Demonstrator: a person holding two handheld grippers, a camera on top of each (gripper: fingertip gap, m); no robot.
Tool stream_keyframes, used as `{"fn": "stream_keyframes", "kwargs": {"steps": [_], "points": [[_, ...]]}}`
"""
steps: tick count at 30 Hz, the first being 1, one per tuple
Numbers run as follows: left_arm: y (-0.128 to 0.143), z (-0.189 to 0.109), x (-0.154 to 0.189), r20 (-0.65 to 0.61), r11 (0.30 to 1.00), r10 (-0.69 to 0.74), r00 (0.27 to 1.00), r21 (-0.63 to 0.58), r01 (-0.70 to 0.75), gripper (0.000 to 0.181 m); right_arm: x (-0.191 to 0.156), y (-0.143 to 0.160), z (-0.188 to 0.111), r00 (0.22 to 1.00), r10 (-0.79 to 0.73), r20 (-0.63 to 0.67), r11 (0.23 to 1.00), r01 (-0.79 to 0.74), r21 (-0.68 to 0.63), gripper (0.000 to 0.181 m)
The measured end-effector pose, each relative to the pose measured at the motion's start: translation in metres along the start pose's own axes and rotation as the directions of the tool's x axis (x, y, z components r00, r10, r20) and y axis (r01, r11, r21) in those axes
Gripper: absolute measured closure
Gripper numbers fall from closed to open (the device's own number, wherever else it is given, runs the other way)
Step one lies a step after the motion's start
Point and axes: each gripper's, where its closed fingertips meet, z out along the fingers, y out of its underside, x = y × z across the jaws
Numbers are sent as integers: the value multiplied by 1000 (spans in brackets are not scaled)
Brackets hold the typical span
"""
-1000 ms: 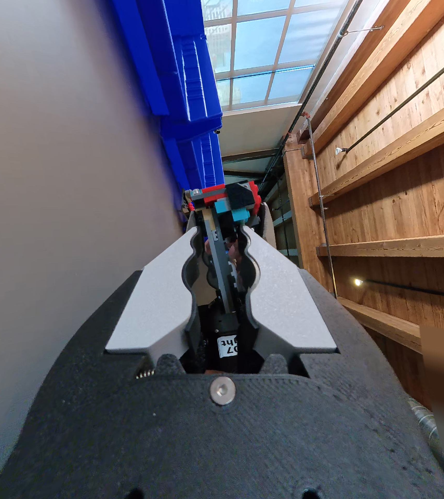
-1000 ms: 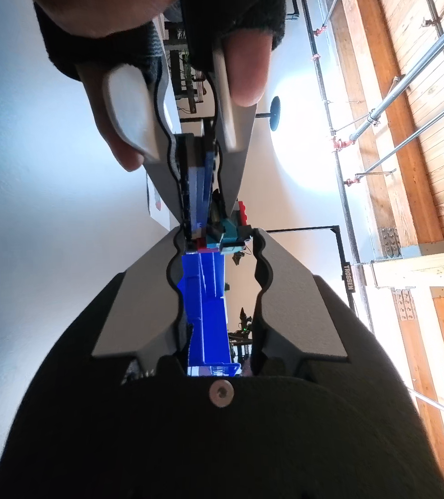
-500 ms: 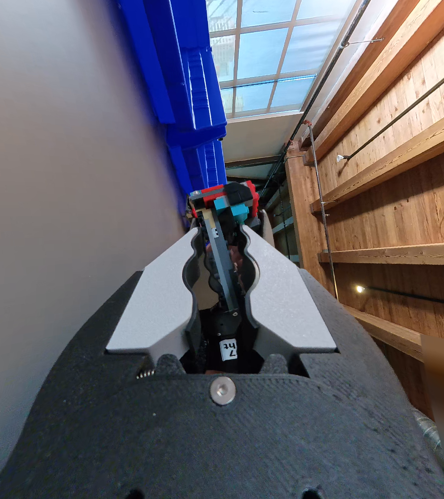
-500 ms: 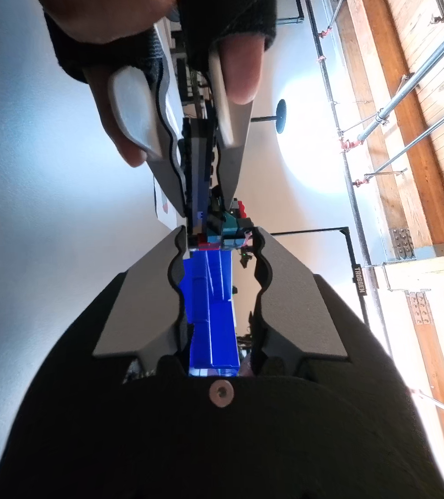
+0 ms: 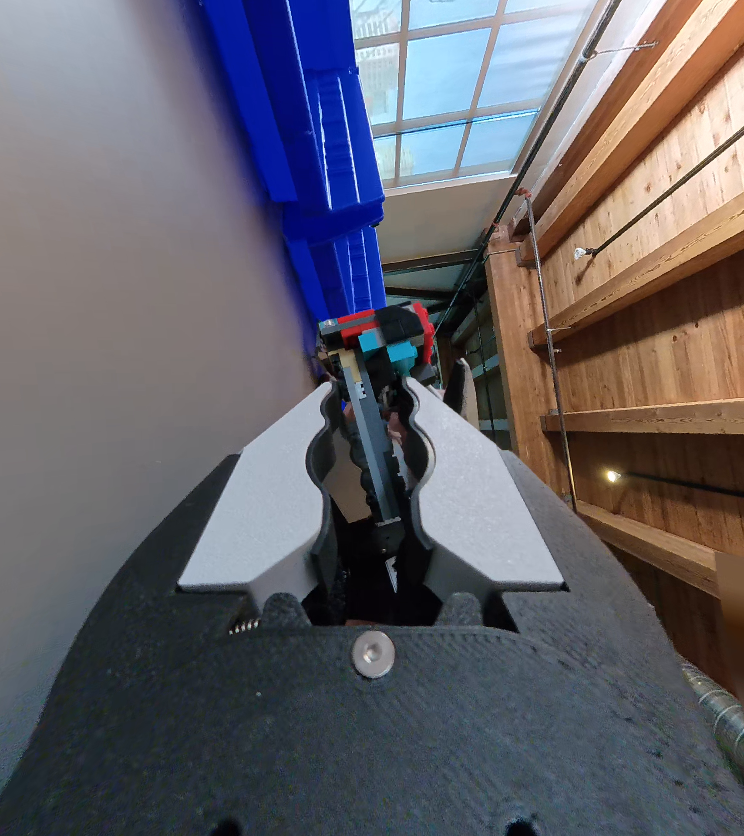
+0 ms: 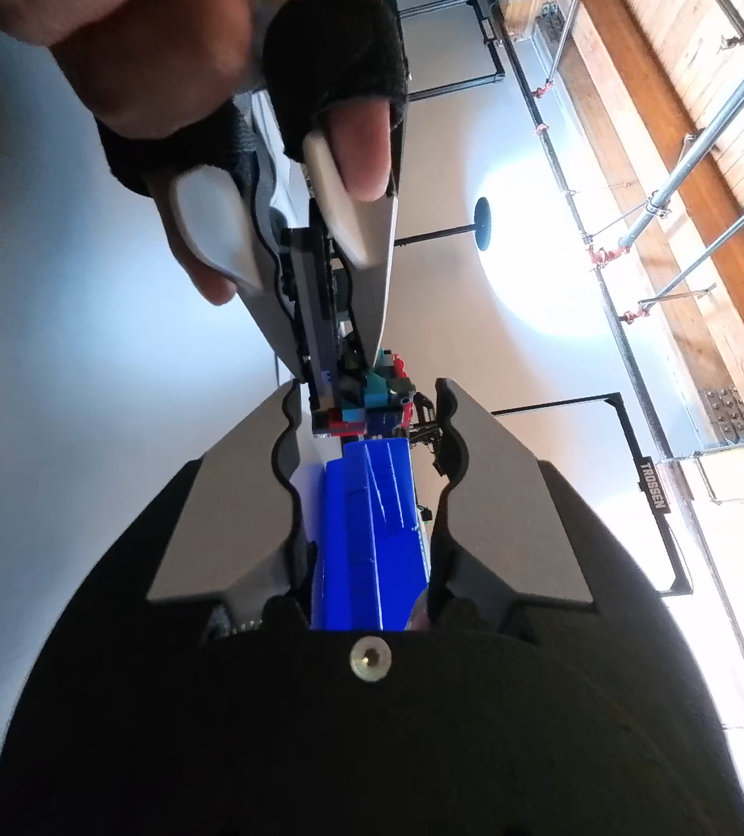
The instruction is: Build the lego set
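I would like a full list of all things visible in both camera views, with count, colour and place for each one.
lego model: one, grey, black, red and teal, held in the left gripper, its end between the tips of the right gripper.
blue bins: at least two, blue, stacked beside the pale wall.
window: one, gridded panes, far behind.
wooden beams: several, brown, right side.
metal pipes: two, silver, upper right.
left gripper: one, grey fingers, shut on the model.
right gripper: one, grey fingers, open.
hand: one, in a black fingerless glove, holding the left gripper.

A workshop or lab: blue storage bins (image 5: 329,135), timber ceiling (image 5: 677,316), metal framing (image 6: 695,149), skylight (image 5: 447,86).
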Motion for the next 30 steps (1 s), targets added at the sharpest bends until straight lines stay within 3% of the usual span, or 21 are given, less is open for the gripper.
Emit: {"fn": "stream_keyframes", "kwargs": {"steps": [8, 30], "points": [[-1, -1, -1, 8, 1000, 0, 1000, 0, 0, 157, -4, 0, 1, 1000, -26, 15, 1000, 26, -5, 133], [-1, -1, -5, 11, 999, -45, 999, 14, 45, 157, -7, 1, 2, 998, -47, 38, 999, 48, -20, 135]]}}
